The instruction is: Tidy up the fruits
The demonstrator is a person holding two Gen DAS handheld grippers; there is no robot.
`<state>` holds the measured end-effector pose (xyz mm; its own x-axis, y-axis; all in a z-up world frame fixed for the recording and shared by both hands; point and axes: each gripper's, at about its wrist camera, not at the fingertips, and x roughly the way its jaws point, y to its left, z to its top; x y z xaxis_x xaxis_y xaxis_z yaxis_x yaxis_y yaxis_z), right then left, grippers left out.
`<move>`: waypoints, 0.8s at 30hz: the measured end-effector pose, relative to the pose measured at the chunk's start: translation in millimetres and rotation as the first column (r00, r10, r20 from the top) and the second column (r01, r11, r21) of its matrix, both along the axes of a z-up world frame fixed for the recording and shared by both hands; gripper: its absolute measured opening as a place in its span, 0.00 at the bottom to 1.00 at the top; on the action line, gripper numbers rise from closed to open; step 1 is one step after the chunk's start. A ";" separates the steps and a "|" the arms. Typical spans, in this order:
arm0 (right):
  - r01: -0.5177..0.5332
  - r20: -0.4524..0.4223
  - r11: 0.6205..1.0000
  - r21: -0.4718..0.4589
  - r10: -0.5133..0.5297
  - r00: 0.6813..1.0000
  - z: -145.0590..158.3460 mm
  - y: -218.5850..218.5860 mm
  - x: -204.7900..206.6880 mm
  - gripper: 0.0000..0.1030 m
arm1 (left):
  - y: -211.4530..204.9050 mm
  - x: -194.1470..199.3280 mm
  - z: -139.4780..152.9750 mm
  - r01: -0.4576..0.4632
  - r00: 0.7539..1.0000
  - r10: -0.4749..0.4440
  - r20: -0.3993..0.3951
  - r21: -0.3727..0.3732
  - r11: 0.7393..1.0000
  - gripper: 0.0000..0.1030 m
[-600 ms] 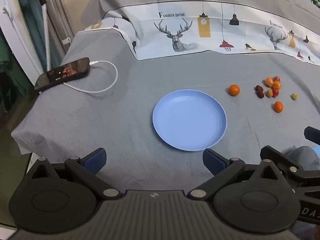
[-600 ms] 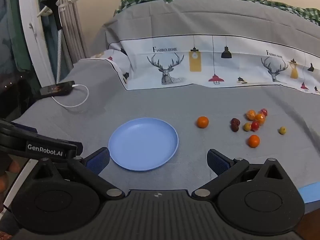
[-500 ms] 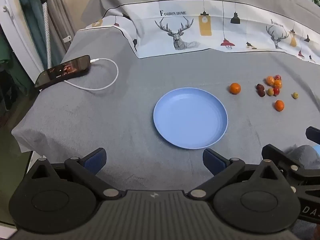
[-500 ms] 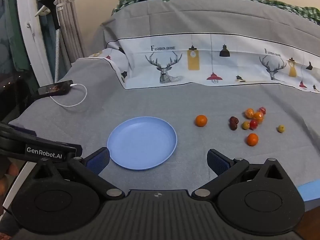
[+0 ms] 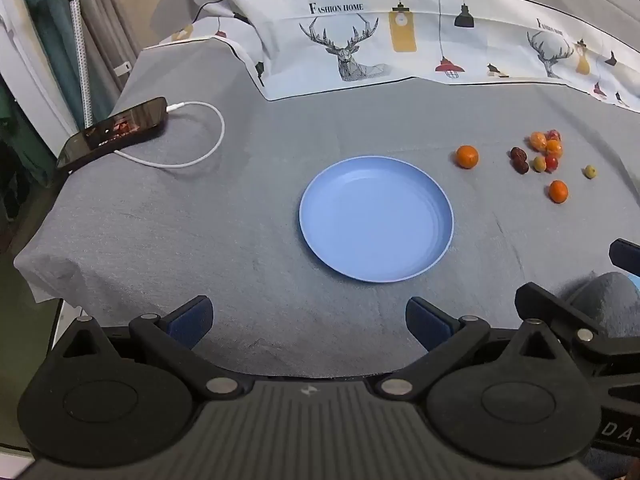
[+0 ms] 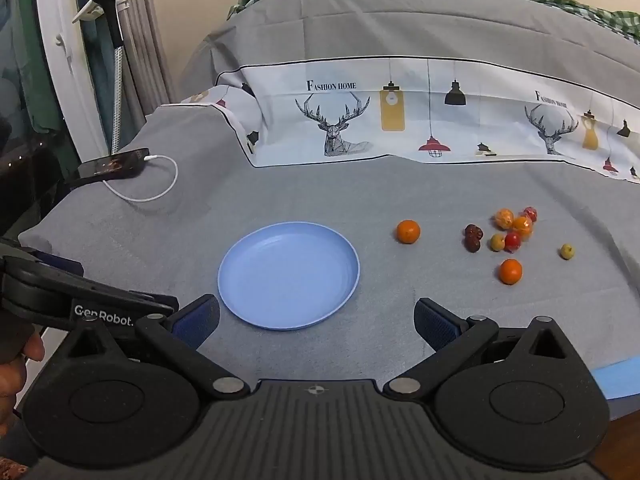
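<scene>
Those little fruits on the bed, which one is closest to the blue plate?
The orange fruit lying alone, nearest the blue plate. All the others sit farther off to its right.

Home bedroom: bed under grey sheet (image 6: 360,184), deer-print bedding (image 6: 400,120), charging phone (image 6: 112,166).

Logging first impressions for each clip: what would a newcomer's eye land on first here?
An empty blue plate sits mid-frame on the grey bedsheet. To its right lies a scatter of small fruits, orange, red, dark and yellow-green, none on the plate. At the far left, a phone on a white charging cable rests near the bed's edge.
</scene>
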<state>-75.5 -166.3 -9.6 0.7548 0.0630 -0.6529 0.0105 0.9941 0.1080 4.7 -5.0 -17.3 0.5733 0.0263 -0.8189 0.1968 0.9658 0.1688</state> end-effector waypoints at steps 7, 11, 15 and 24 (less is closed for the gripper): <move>0.013 0.035 1.000 -0.022 -0.012 0.999 7.2 4.3 -3.4 1.00 | 3.8 8.5 20.3 -0.001 1.000 0.002 0.028 -0.043 0.999 1.00; 0.019 0.043 1.000 -0.004 -0.019 0.999 6.9 4.2 -7.3 1.00 | 1.5 2.2 29.1 0.018 0.998 -0.016 0.063 -0.025 1.000 1.00; 0.017 0.040 1.000 0.002 -0.017 0.999 5.8 4.6 -7.5 1.00 | 3.0 2.5 31.4 0.020 0.998 -0.018 0.065 -0.026 0.999 1.00; 0.026 0.038 1.000 0.016 -0.026 0.999 8.1 1.7 -7.2 1.00 | 4.1 3.5 27.9 0.023 0.998 -0.022 0.055 -0.011 1.000 1.00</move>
<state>-82.7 -164.6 -1.5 0.7806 0.0529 -0.6228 0.0319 0.9917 0.1243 8.3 -0.9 10.6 0.6179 0.0034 -0.7863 0.2091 0.9633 0.1685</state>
